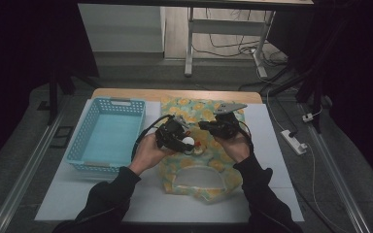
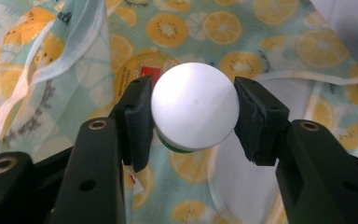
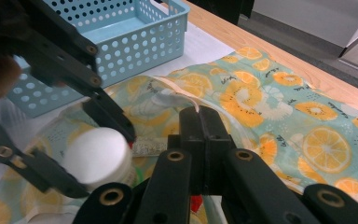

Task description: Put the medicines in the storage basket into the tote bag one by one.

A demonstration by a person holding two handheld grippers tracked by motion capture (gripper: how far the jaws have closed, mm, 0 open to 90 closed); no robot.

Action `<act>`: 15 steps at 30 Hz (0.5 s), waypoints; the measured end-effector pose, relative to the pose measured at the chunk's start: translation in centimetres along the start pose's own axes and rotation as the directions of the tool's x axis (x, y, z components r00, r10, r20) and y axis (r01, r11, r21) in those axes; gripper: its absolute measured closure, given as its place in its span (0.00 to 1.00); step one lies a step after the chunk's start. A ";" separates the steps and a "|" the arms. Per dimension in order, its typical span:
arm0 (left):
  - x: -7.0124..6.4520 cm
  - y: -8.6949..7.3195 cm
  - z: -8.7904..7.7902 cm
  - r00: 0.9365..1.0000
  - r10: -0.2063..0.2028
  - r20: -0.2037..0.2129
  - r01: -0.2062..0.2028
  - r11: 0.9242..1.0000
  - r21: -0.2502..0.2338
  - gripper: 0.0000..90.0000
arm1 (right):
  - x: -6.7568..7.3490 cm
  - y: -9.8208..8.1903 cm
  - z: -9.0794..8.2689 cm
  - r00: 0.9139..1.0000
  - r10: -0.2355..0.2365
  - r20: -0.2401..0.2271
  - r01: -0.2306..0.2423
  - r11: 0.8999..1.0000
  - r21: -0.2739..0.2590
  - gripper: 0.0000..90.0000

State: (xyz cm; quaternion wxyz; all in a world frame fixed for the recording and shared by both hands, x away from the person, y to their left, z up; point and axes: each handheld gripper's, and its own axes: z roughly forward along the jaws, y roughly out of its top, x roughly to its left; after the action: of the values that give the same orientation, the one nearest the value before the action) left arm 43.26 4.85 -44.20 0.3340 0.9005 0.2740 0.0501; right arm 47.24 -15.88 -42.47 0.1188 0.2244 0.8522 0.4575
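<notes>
A small jar with a round white lid (image 2: pixel 195 106) sits between the pads of my left gripper (image 2: pixel 193 116), which press on its two sides. In the high view the jar (image 1: pixel 188 142) hangs over the middle of a cloth bag printed with orange slices (image 1: pixel 201 170). The left gripper (image 1: pixel 187 144) comes in from the left. My right gripper (image 3: pixel 206 126) is shut, pinching the bag's white-trimmed edge (image 3: pixel 186 95) and lifting it. It (image 1: pixel 203 126) faces the left gripper closely across the bag. A yellow item with a red label (image 2: pixel 142 70) shows through the fabric.
A light blue perforated basket (image 1: pixel 108 133) stands empty left of the bag, on a white mat (image 1: pixel 272 145) that covers the wooden table. The basket (image 3: pixel 121 42) lies just behind the left gripper. A power strip (image 1: pixel 294 141) lies on the floor at the right.
</notes>
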 end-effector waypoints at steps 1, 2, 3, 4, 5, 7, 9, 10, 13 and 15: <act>0.1 0.1 0.2 1.000 0.002 -0.002 -0.002 1.000 0.001 0.56 | 0.0 0.0 0.0 1.000 0.000 0.000 0.000 1.000 0.000 1.00; 0.2 0.3 0.4 1.000 -0.002 -0.003 0.002 1.000 -0.003 0.56 | 0.0 0.0 0.0 1.000 0.000 0.001 0.000 1.000 0.001 1.00; 0.3 0.4 0.5 1.000 -0.005 -0.003 0.005 1.000 -0.004 0.56 | 0.0 0.0 0.0 1.000 0.000 0.000 0.000 1.000 0.001 1.00; 0.4 0.5 0.7 1.000 -0.009 -0.005 0.009 1.000 -0.006 0.56 | 0.0 0.0 0.0 1.000 0.000 0.001 0.000 1.000 0.001 1.00; 0.5 0.6 0.8 1.000 -0.015 -0.008 0.015 1.000 -0.007 0.56 | -0.1 0.0 0.0 1.000 0.000 0.002 0.000 1.000 0.000 1.00; 0.7 0.8 1.1 1.000 -0.014 -0.016 0.014 1.000 -0.002 0.56 | 0.0 0.0 0.0 1.000 0.000 0.002 0.000 1.000 -0.001 1.00; 0.9 1.0 1.4 0.999 -0.018 -0.028 0.018 1.000 0.003 0.56 | 0.0 0.0 0.0 1.000 0.000 0.003 0.000 1.000 -0.001 1.00; 1.1 1.1 1.5 0.999 -0.022 -0.029 0.022 1.000 0.002 0.56 | -0.1 0.0 0.0 1.000 0.000 0.003 0.000 1.000 -0.002 1.00; 1.5 1.4 1.8 0.999 -0.034 -0.035 0.033 0.999 -0.005 0.56 | -0.1 -0.1 0.0 1.000 -0.001 0.004 0.001 1.000 -0.002 1.00; 1.8 1.5 2.1 0.999 -0.033 -0.040 0.033 0.999 -0.011 0.56 | -0.1 -0.1 0.0 1.000 0.000 0.006 0.000 1.000 -0.002 1.00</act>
State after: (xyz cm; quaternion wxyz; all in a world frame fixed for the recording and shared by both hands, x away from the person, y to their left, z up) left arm 46.03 3.66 -45.00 0.3338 0.8929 0.2953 0.0643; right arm 47.35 -16.00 -42.55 0.1215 0.2258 0.8512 0.4578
